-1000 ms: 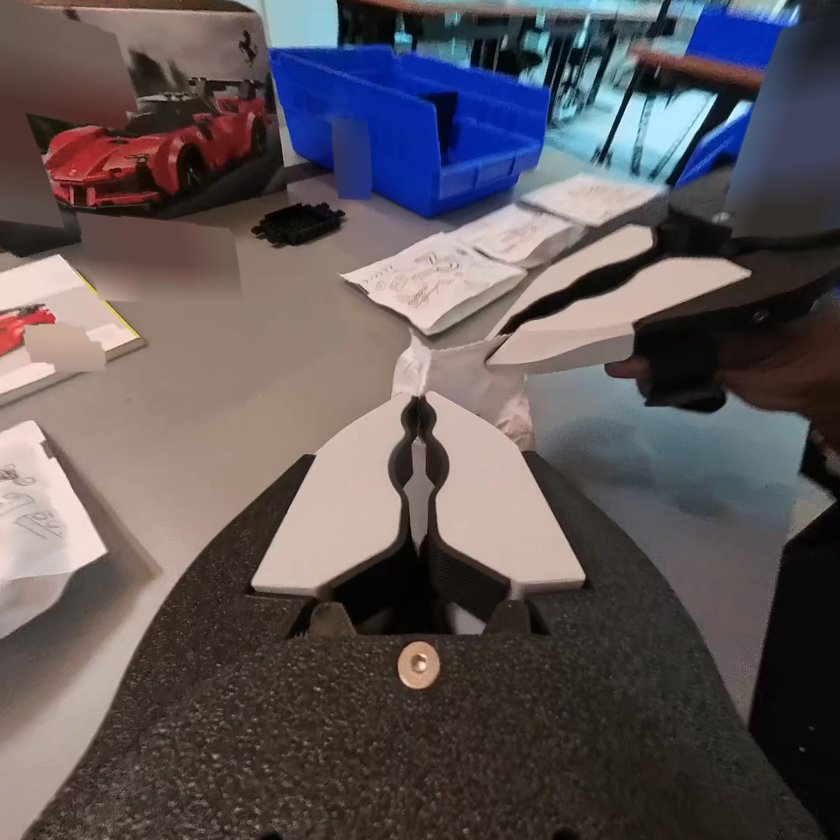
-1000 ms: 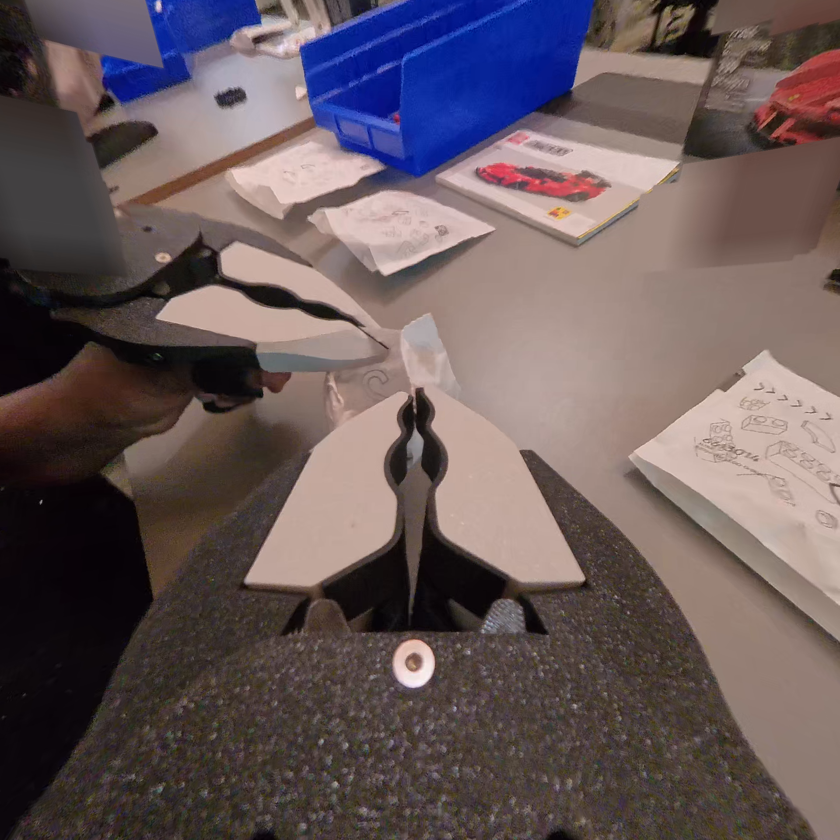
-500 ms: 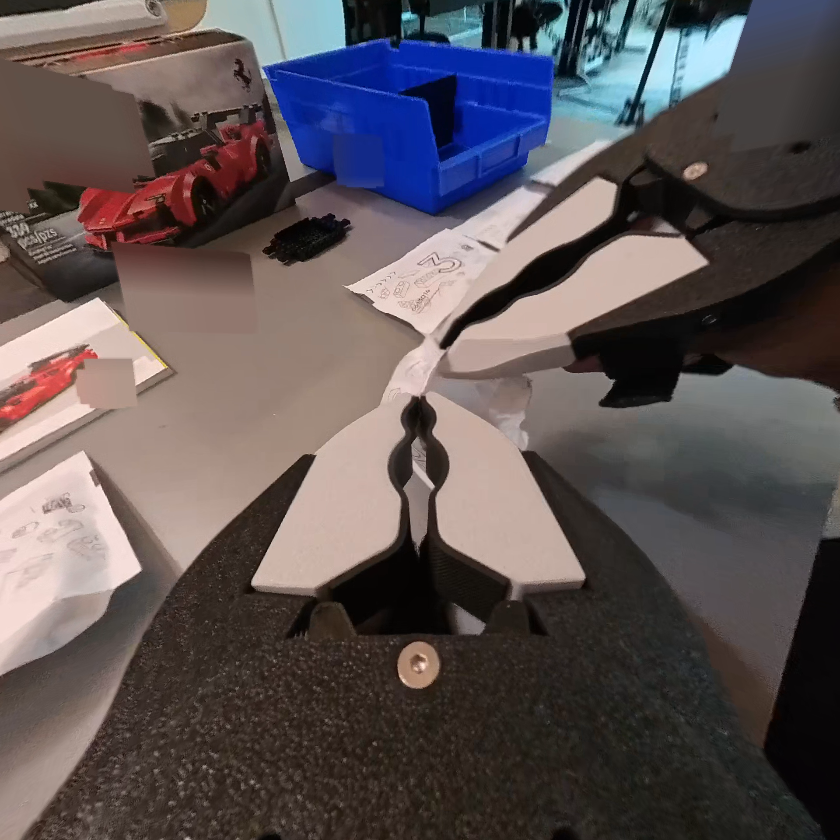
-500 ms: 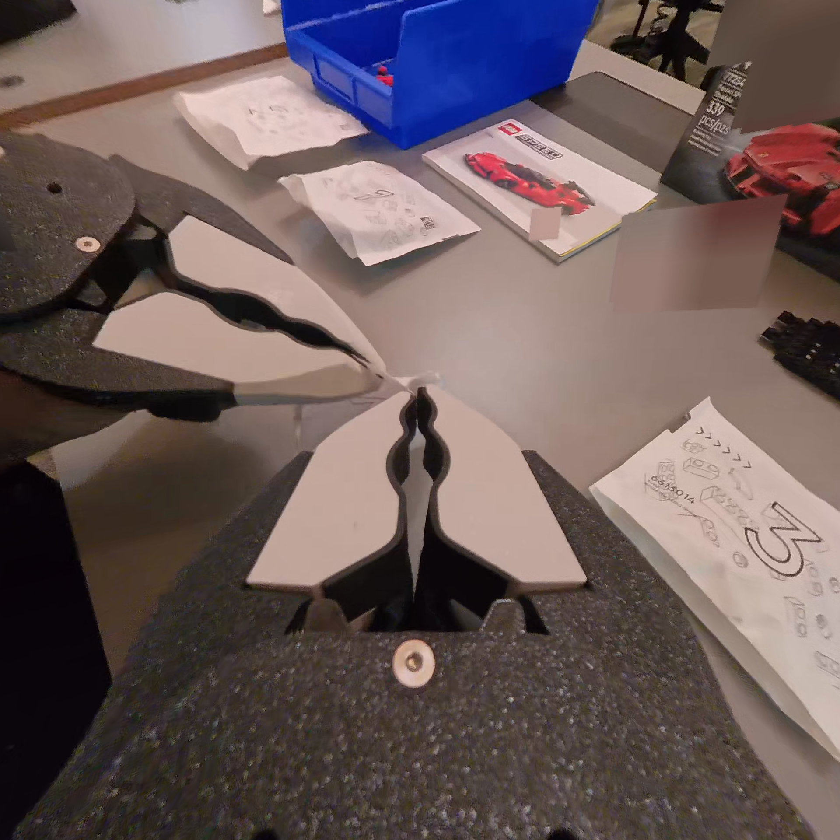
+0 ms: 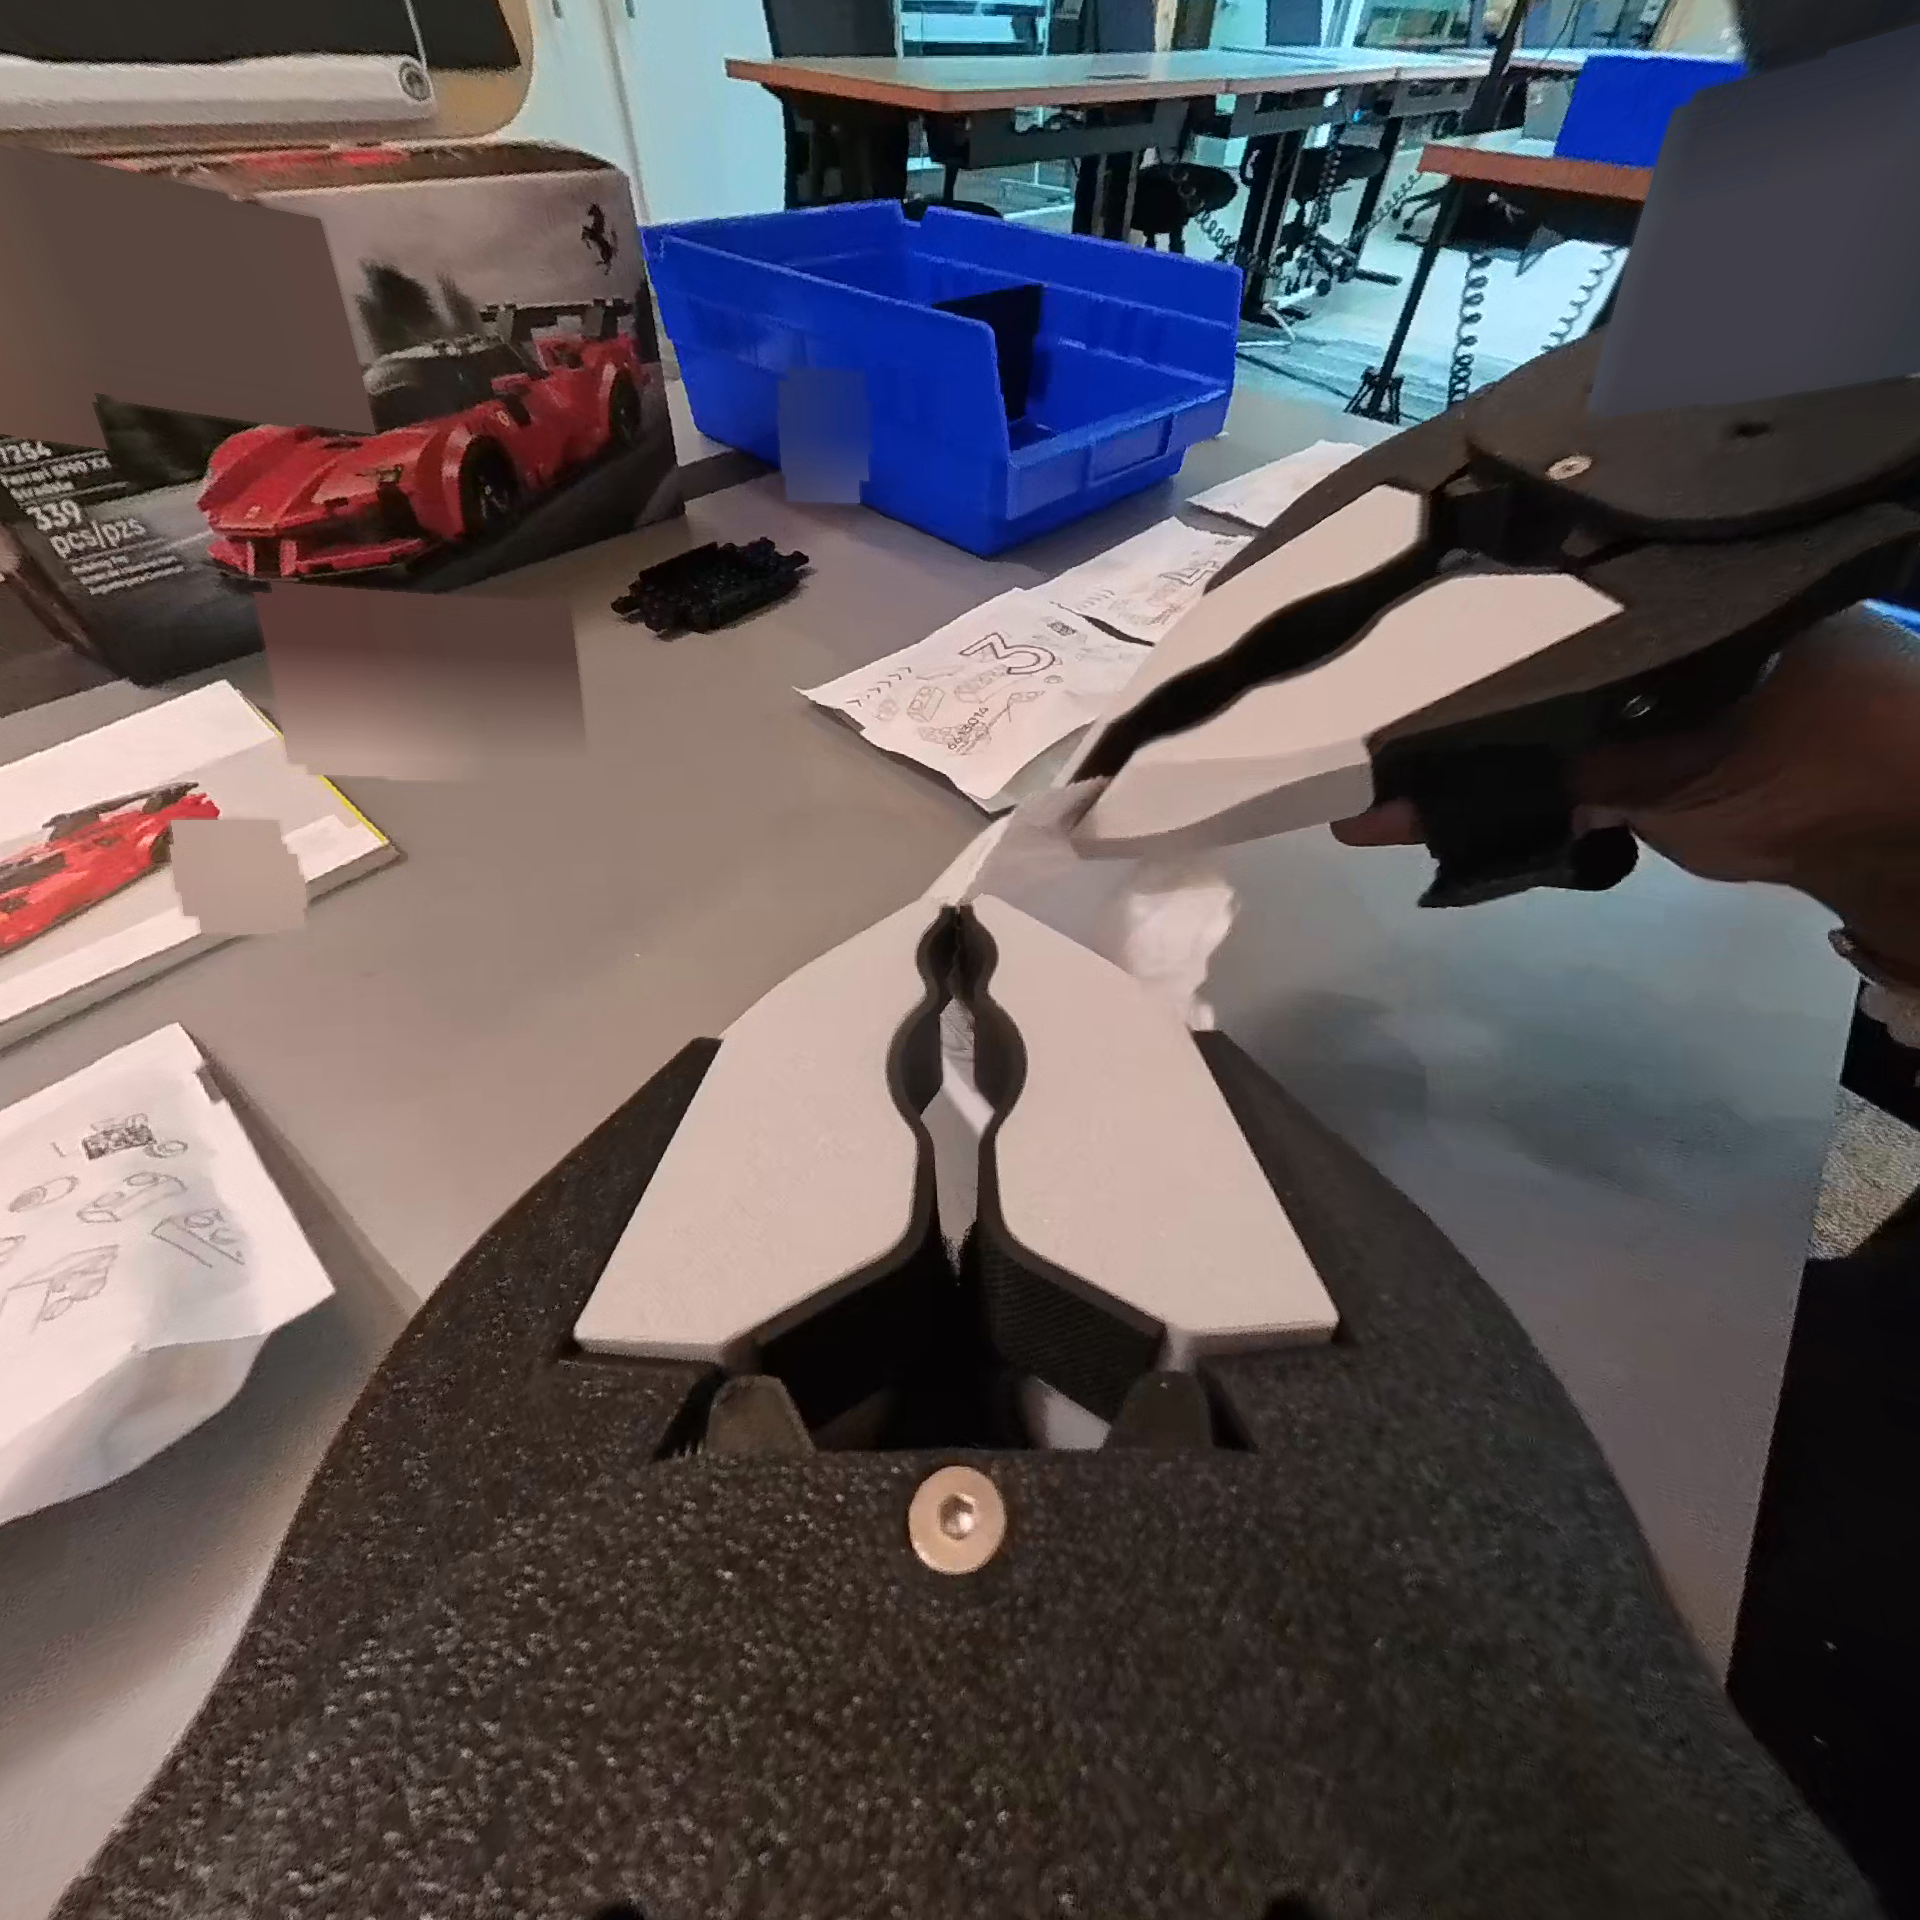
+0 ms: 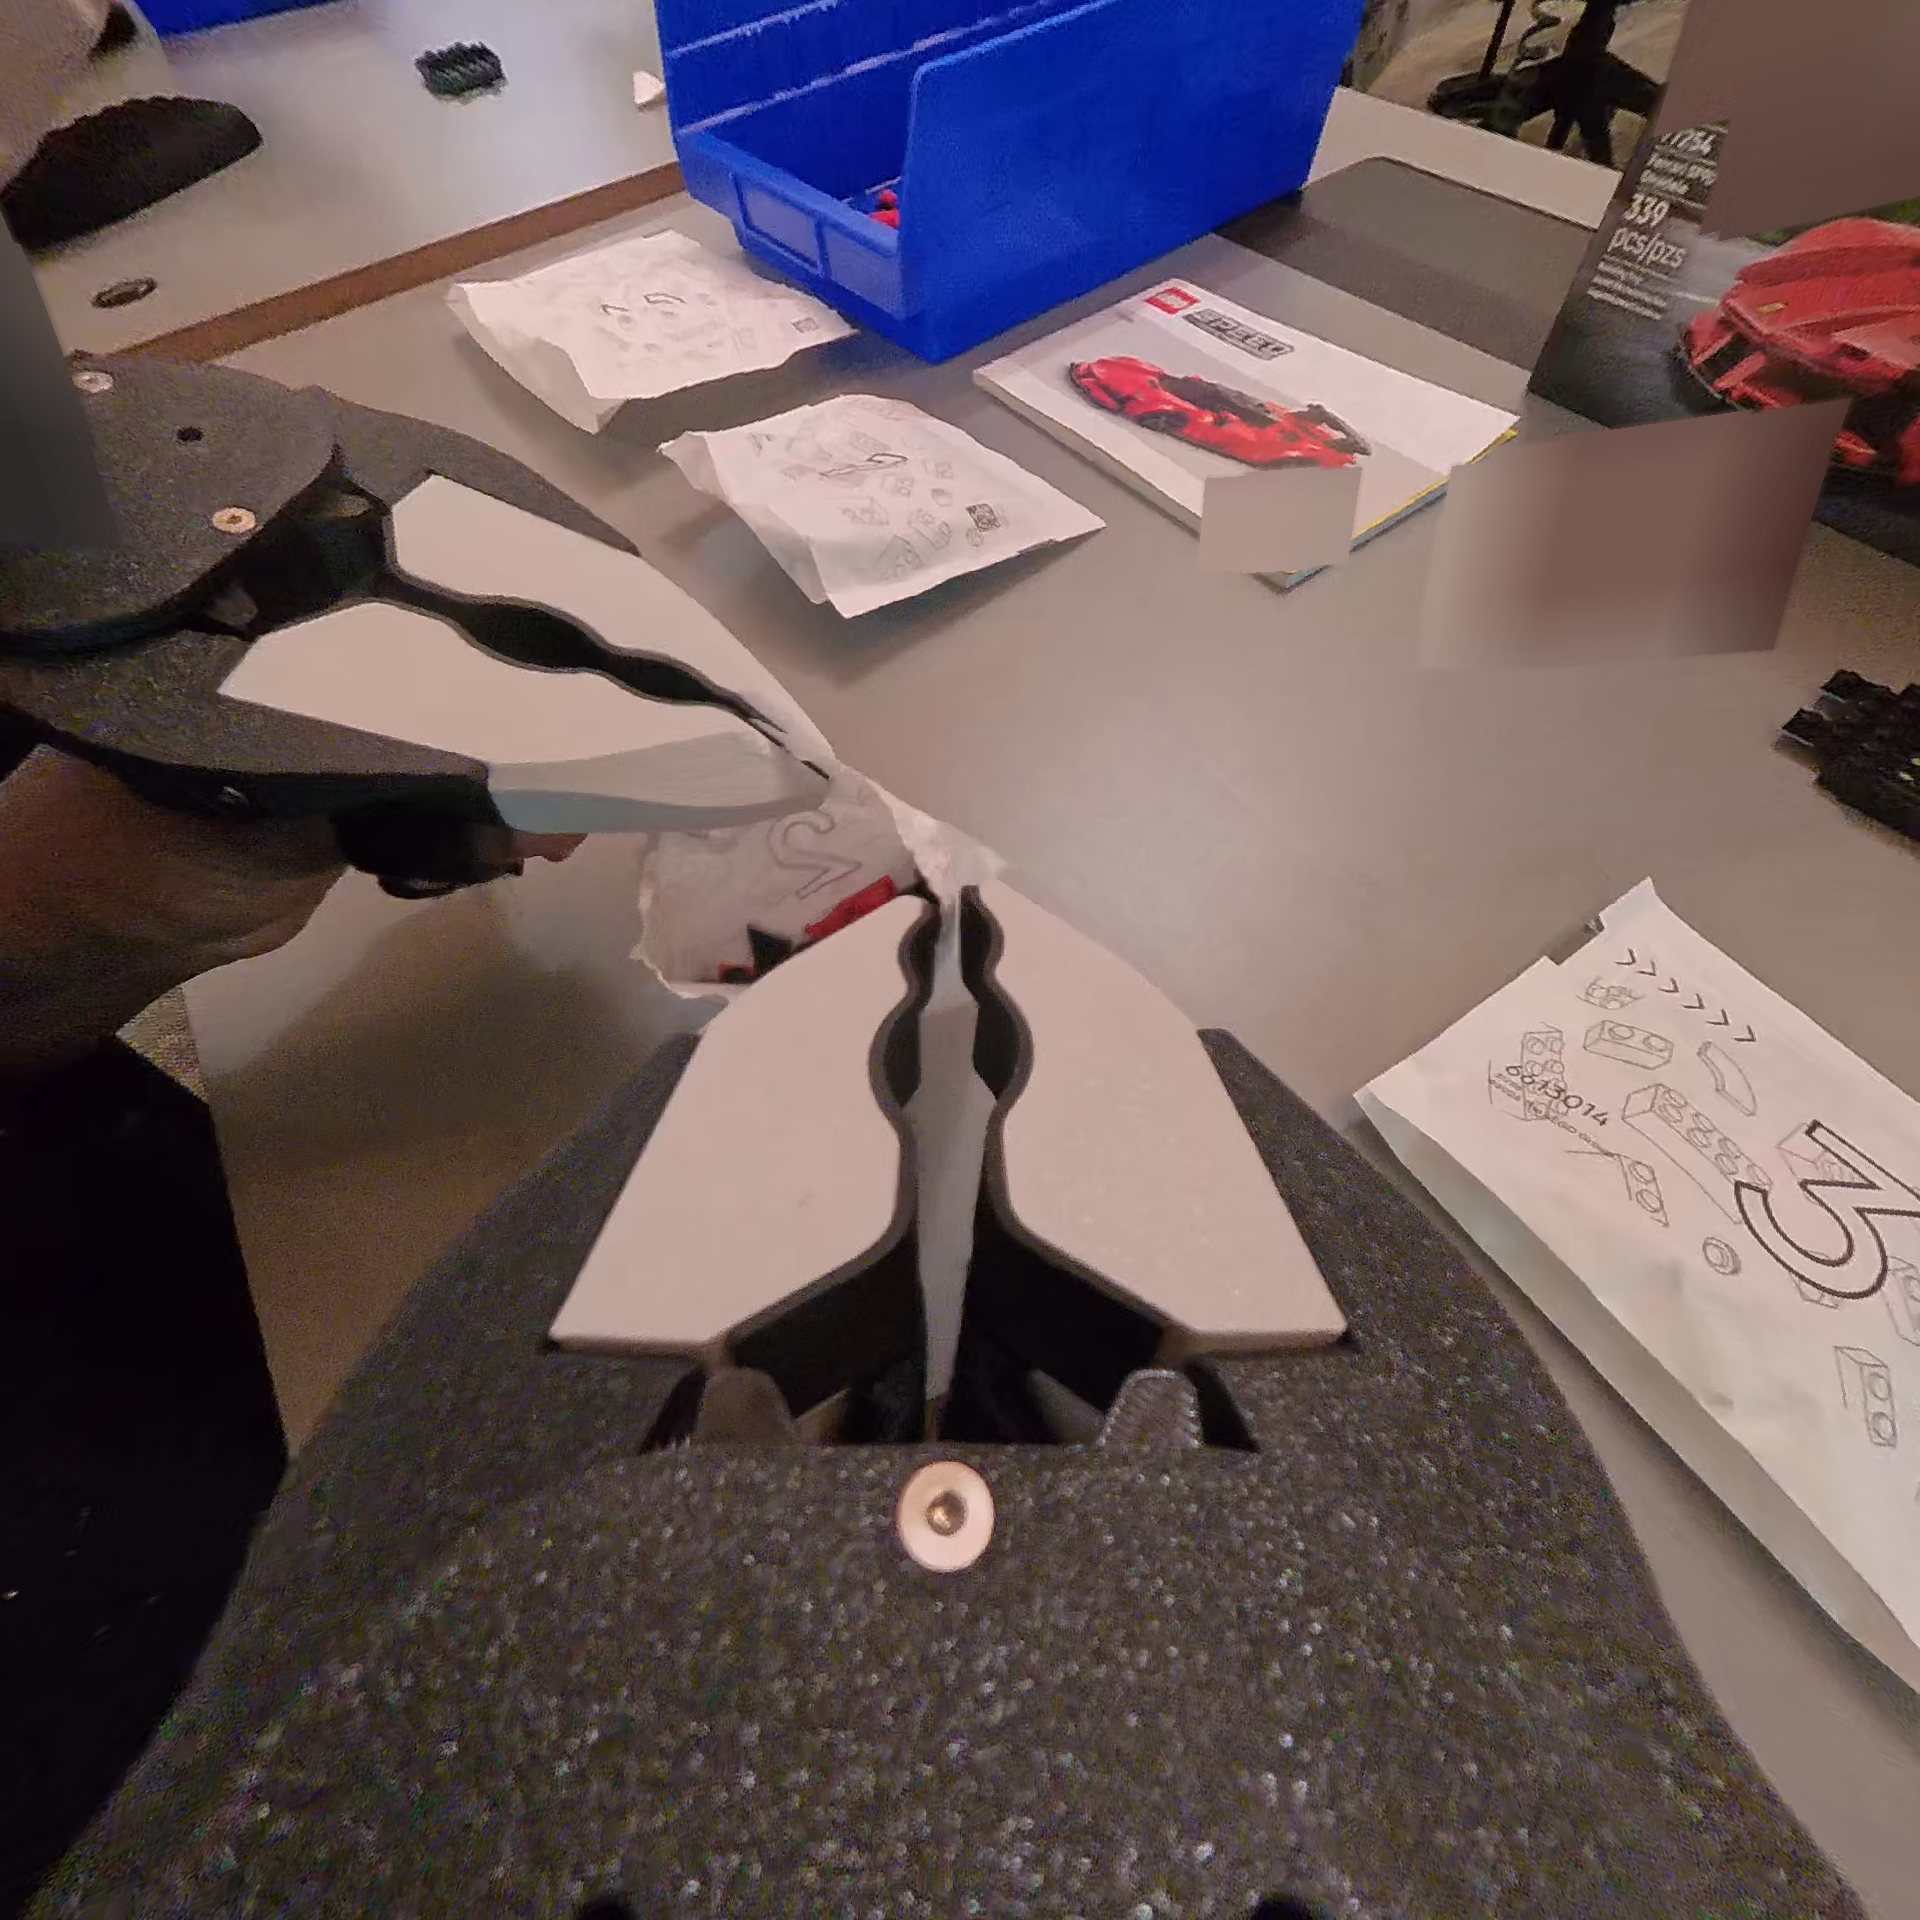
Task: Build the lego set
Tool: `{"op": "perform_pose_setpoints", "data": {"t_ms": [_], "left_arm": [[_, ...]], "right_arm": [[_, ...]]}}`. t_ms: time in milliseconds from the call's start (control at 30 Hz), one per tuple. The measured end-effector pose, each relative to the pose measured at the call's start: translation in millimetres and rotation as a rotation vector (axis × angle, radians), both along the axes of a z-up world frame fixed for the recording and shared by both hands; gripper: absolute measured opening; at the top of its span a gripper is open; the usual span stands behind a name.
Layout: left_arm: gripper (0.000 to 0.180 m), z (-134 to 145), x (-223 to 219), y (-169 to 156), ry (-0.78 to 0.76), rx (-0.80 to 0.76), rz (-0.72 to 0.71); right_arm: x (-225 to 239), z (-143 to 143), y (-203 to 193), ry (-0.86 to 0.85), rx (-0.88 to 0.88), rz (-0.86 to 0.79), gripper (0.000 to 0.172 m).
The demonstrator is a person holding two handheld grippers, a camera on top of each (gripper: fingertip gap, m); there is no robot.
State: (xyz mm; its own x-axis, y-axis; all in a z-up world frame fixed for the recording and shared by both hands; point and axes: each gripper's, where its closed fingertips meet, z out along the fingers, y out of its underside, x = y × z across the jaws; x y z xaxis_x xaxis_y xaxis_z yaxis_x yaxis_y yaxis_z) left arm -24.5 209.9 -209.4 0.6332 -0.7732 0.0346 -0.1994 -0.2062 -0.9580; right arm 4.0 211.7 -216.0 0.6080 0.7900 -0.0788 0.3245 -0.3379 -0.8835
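Both grippers grip one white paper bag (image 5: 1164,914) above the grey table (image 5: 623,935). My left gripper (image 5: 958,914) is shut on its upper edge, and a strip of paper shows between its fingers. My right gripper (image 6: 948,899) is shut on the same bag (image 6: 769,883), with paper running down between its fingers. Each gripper also shows in the other view: the right (image 5: 1091,805) comes in from the right, the left (image 6: 816,764) from the left. The bag is torn open between them. Red and black bricks (image 6: 852,906) show inside it.
A blue bin (image 5: 935,343) stands at the back, with a box picturing a red car (image 5: 468,416), a booklet (image 5: 104,852) and a black brick plate (image 5: 717,582) nearby. Other white paper bags (image 5: 977,686) (image 5: 125,1247) (image 6: 873,499) lie flat on the table. Both grippers' tips are close together, under 4 cm apart. The black brick plate (image 5: 717,582) is about 30 centimetres from both grippers' fingertips.
The two grippers have drawn close together and pulled the bag's top apart. The tear is wider, and bricks now show inside. The paper strip in the right fingers looks a little wider.
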Motion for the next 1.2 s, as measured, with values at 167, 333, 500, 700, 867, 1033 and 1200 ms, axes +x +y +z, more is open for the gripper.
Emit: {"op": "perform_pose_setpoints", "data": {"t_ms": [167, 333, 500, 700, 867, 1033, 1200], "left_arm": [[0.000, 9, 8, -1, 0.002, 0.048, -0.027], [0.001, 19, 4, -2, -0.043, 0.064, -0.063], [0.091, 18, -5, -11, -0.039, 0.092, -0.154], [0.141, -30, -6, 13, 0.320, 0.286, -0.054], [0.125, -20, 7, 11, 0.371, 0.378, -0.082], [0.108, -16, 4, 7, 0.301, 0.378, -0.112], [0.107, -1, 2, 3, 0.154, 0.369, -0.131]], "right_arm": [[-10, -14, -1, -0.062, -0.107, 0.028, 0.027], [-9, -11, 2, -0.089, -0.117, 0.074, 0.000], [-4, 2, 12, -0.068, -0.193, 0.143, 0.000], [-25, 23, 6, 0.016, -0.286, 0.276, 0.000], [-38, 21, -1, -0.068, -0.299, 0.338, 0.000], [-41, 26, 3, -0.105, -0.269, 0.350, 0.000], [-44, 34, 4, -0.120, -0.230, 0.366, 0.000]]}}
